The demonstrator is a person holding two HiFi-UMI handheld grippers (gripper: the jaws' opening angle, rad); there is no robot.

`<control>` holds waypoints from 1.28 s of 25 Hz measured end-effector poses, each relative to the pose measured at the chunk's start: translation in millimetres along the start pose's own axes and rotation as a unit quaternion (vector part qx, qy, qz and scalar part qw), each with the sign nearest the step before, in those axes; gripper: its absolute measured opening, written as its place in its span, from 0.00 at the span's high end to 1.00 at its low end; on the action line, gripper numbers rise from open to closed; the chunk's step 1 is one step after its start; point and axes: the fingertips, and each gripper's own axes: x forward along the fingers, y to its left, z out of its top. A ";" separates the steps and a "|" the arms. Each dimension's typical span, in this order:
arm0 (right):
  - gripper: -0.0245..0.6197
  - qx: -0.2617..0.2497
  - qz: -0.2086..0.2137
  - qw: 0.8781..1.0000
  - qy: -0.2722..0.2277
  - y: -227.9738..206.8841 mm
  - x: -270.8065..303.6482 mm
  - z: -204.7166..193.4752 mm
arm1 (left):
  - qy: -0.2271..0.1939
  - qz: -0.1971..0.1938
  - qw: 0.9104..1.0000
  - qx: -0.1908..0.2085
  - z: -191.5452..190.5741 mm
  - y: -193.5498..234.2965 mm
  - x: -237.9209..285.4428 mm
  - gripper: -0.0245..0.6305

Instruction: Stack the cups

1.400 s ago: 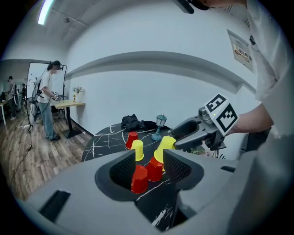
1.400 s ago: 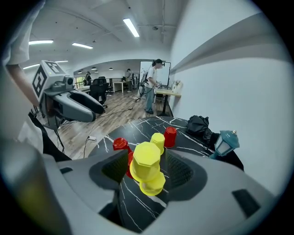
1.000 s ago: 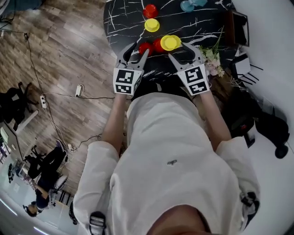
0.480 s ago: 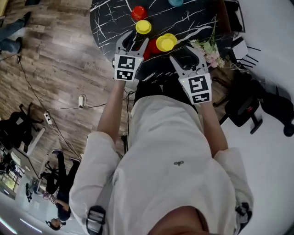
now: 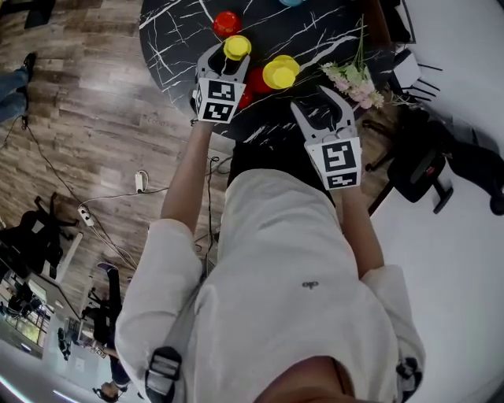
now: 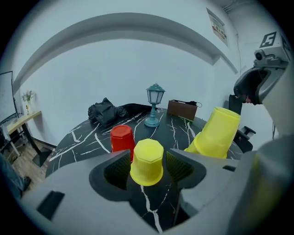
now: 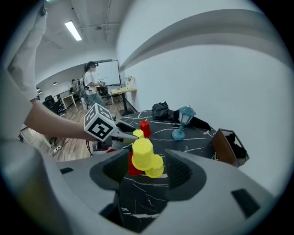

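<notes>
On the black marble table (image 5: 177, 31) a yellow cup (image 5: 236, 47) stands upside down, with a red cup (image 5: 227, 22) just beyond it. My left gripper (image 5: 228, 59) reaches around this yellow cup (image 6: 147, 161). Its jaws have just been opening and stand on either side of the cup without pressing it. To the right a yellow cup (image 5: 281, 72) leans tilted on other yellow and red cups (image 5: 256, 81). My right gripper (image 5: 309, 98) hangs back near the table's edge, open and empty, facing that cluster (image 7: 143, 153).
A teal lamp (image 6: 155, 105), a brown box (image 6: 183, 109) and a black bag (image 6: 105, 111) sit at the table's far side. Flowers (image 5: 352, 79) lie at its right edge. A dark chair (image 5: 417, 169) stands to the right. Cables cross the wooden floor (image 5: 138, 181).
My left gripper has moved forward and down over the table until its jaws flank the small yellow cup. The right gripper has stayed near the table's edge.
</notes>
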 end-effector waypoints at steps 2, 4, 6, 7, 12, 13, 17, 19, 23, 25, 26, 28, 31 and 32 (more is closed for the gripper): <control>0.58 0.005 -0.005 1.000 0.006 -1.8 -2.8 -5.9 | 0.004 -0.007 1.000 0.004 -3.4 -1.2 4.4 0.61; 0.58 0.011 -0.013 1.000 0.010 -5.7 -4.5 -9.8 | 0.006 -0.013 1.000 0.008 -5.5 -2.3 8.2 0.61; 0.58 0.017 -0.022 1.000 0.011 -10.0 -5.4 -11.9 | 0.005 -0.015 1.000 0.010 -6.1 -1.6 10.7 0.62; 0.58 0.020 -0.026 0.999 0.011 -11.9 -6.0 -12.5 | 0.005 -0.014 1.000 0.010 -5.9 -1.1 11.6 0.62; 0.58 0.024 -0.033 0.999 0.014 -16.0 -9.2 -14.4 | 0.002 -0.009 1.000 0.009 -5.3 -0.5 11.4 0.63; 0.58 0.023 -0.033 0.999 0.013 -16.6 -9.2 -13.6 | 0.001 -0.009 1.000 0.010 -3.9 0.0 10.3 0.63; 0.59 0.018 -0.028 0.999 0.009 -16.8 -8.6 -10.8 | -0.003 -0.007 1.000 0.009 1.4 -1.8 0.0 0.63; 0.59 0.016 -0.024 1.000 0.004 -16.5 -6.8 -8.9 | -0.007 -0.006 1.000 0.003 2.9 -2.9 -7.1 0.63; 0.59 0.007 -0.015 1.000 -0.008 -16.1 -7.0 -2.2 | -0.011 0.003 1.000 -0.001 5.5 -6.5 -23.6 0.64; 0.59 0.003 -0.011 1.000 -0.014 -16.5 -10.2 -0.1 | -0.016 0.009 1.000 -0.007 8.1 -9.8 -32.9 0.63; 0.59 0.002 -0.009 1.000 -0.017 -17.0 -11.5 0.2 | -0.019 0.012 1.000 -0.012 9.9 -11.5 -37.8 0.63; 0.60 0.001 -0.004 1.000 -0.022 -18.4 -12.1 -0.4 | -0.025 0.020 0.999 -0.019 16.1 -14.2 -48.6 0.63; 0.60 -0.002 0.005 0.999 -0.031 -17.3 -13.9 -1.3 | -0.032 0.022 0.999 -0.023 24.8 -22.6 -66.2 0.63; 0.60 -0.003 0.009 0.999 -0.034 -16.0 -15.9 -1.8 | -0.033 0.021 0.999 -0.023 25.5 -27.2 -71.8 0.63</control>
